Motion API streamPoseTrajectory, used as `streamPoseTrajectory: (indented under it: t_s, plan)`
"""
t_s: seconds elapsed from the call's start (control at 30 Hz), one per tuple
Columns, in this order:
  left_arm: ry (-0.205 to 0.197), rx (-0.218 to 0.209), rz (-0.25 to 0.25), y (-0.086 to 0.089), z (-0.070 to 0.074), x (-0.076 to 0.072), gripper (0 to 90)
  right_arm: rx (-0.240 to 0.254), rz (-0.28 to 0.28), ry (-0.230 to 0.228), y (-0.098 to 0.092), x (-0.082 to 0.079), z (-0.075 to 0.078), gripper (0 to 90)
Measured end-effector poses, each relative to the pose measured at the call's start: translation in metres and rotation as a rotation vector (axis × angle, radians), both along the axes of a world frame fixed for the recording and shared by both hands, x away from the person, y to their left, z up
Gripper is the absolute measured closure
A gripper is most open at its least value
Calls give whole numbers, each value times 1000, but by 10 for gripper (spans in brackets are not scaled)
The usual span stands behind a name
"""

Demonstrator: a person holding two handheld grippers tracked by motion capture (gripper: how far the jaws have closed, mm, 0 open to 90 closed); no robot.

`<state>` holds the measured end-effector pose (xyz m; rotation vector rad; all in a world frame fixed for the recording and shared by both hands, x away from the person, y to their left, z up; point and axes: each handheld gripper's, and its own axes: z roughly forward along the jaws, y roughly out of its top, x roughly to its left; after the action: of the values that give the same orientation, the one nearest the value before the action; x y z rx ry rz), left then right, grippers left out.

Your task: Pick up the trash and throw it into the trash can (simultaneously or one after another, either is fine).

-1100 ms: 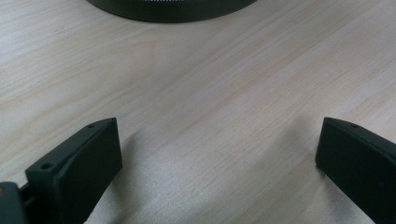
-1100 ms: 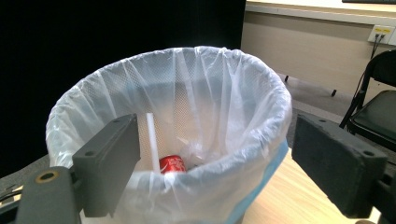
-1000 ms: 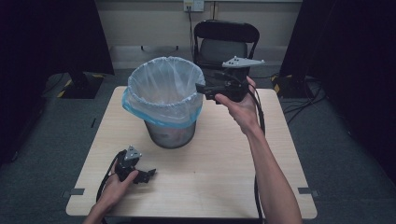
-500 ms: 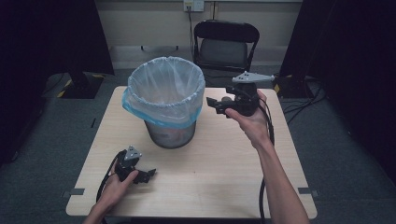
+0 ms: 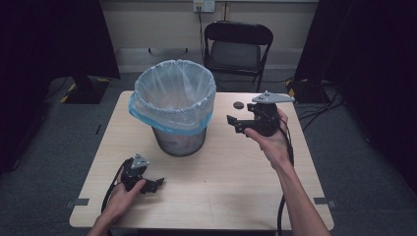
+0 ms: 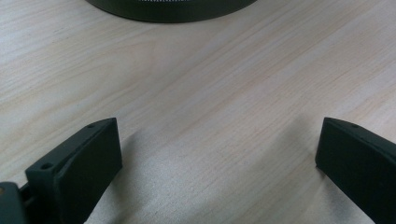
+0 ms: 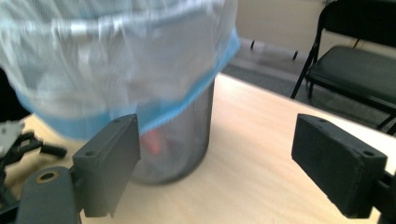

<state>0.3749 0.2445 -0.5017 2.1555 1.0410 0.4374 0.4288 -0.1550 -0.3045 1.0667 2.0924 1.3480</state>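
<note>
Right gripper pulled back from over the bin's rim since a second ago; now held beside the bin, raised off the table, fingers spread, empty. Reddish item visible through mesh in bin, likely drop complete. Left gripper resting low on table near front edge, fingers spread, nothing between. Bin upright, mid-table.

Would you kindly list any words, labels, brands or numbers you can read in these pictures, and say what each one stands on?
There is no readable text.
Mesh wastebasket and its liner: no label or print.
Left gripper and right gripper: no marking legible.
Wall outlet plate: too small to show any lettering.
Small dark disc on the table: too small to tell.
</note>
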Motion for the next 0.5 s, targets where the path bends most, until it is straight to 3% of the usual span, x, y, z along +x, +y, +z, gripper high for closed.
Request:
streamPoseTrajectory:
  t_s: [0.33, 0.5]
  plan:
    - [-1, -2, 2, 0, 0, 0, 0, -17, -43, 49, -16, -13, -29, 151]
    - [-1, -6, 4, 0, 0, 0, 0, -9, -80, 96, -30, -22, -52, 151]
